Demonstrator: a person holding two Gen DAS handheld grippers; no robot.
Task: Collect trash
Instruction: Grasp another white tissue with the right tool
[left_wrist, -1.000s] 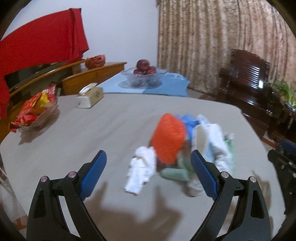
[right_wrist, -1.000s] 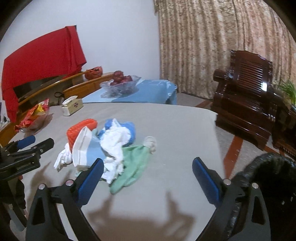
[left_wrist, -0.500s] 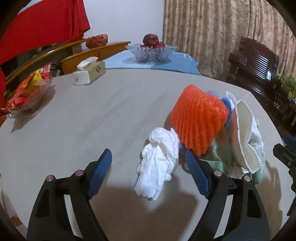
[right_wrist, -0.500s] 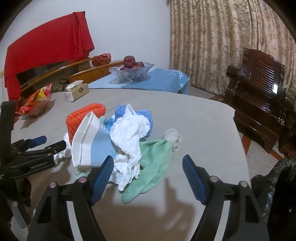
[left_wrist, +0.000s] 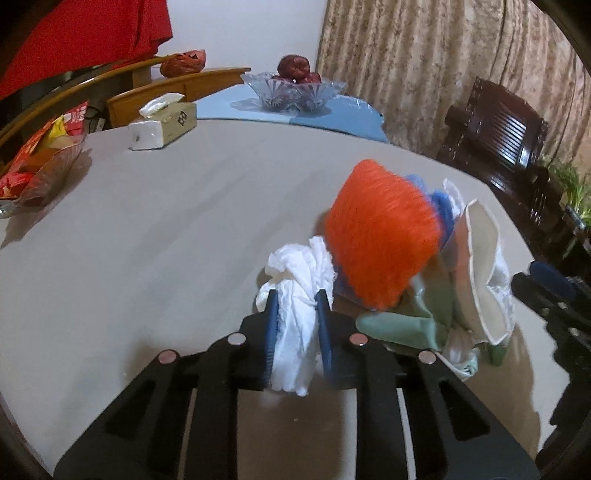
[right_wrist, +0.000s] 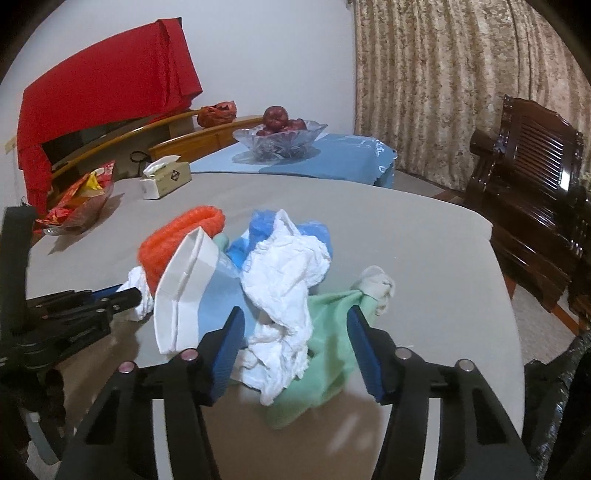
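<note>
Trash sits in one heap on the grey table (left_wrist: 155, 229), and both your tools are at it. Your left gripper (left_wrist: 295, 325) is closing, its blue pads already pressing either side of the small crumpled tissue (left_wrist: 295, 291) at the near left edge of the heap. Your right gripper (right_wrist: 295, 343) is closing too, but its jaws are only about half way in: the large white tissue (right_wrist: 284, 291) and the green cloth (right_wrist: 328, 332) lie between them, and the pads do not yet seem to squeeze either one.

Outward from the fingers, the rest of the pile touches those pieces: an orange foam net (left_wrist: 380, 236), a folded white and blue paper piece (right_wrist: 192, 280), some blue plastic (right_wrist: 314, 232), and a small knotted wad (right_wrist: 376, 288) at the far end of the green cloth.

A black bag (right_wrist: 554, 391) shows at the lower right of the right wrist view, probably where it all goes. Nothing looks collected yet, and the whole heap is on the table. You are at the first pick; lifting, carrying and dropping are all ahead, and several more trips seem likely.
</note>
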